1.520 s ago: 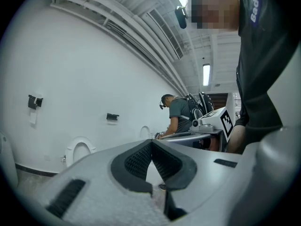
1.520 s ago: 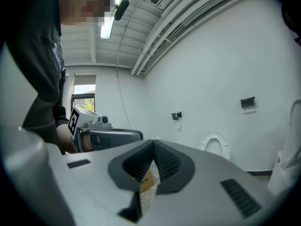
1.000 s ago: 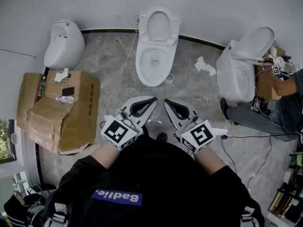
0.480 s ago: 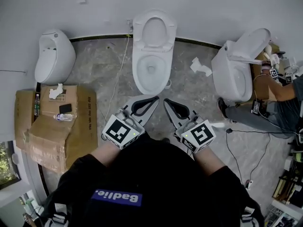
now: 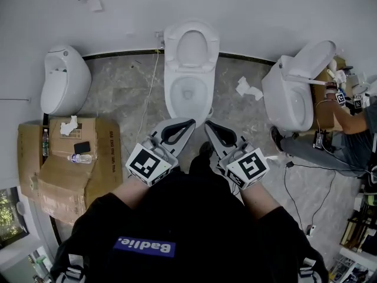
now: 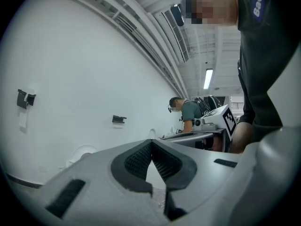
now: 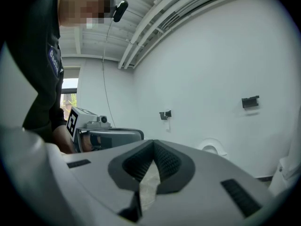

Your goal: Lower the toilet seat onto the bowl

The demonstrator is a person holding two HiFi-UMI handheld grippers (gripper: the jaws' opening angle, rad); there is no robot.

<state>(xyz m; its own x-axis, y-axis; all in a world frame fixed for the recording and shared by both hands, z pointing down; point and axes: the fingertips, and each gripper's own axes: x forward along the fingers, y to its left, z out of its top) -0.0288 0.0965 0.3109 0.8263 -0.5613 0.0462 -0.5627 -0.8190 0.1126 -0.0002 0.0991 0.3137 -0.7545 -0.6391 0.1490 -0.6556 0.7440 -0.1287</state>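
Above the grey floor (image 5: 118, 93), left gripper (image 5: 187, 124) and right gripper (image 5: 210, 126) jaws stay pressed together, empty; the raised toilet seat (image 5: 191, 42) hinge is indistinct.

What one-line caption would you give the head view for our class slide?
Both shut and empty, the left claw and right claw point toward the middle toilet, whose seat stands raised.

The toilet (image 5: 189, 69) looks glossy white ceramic, the floor (image 5: 123, 93) polished mottled stone, and the boxes (image 5: 70, 170) matt brown cardboard.
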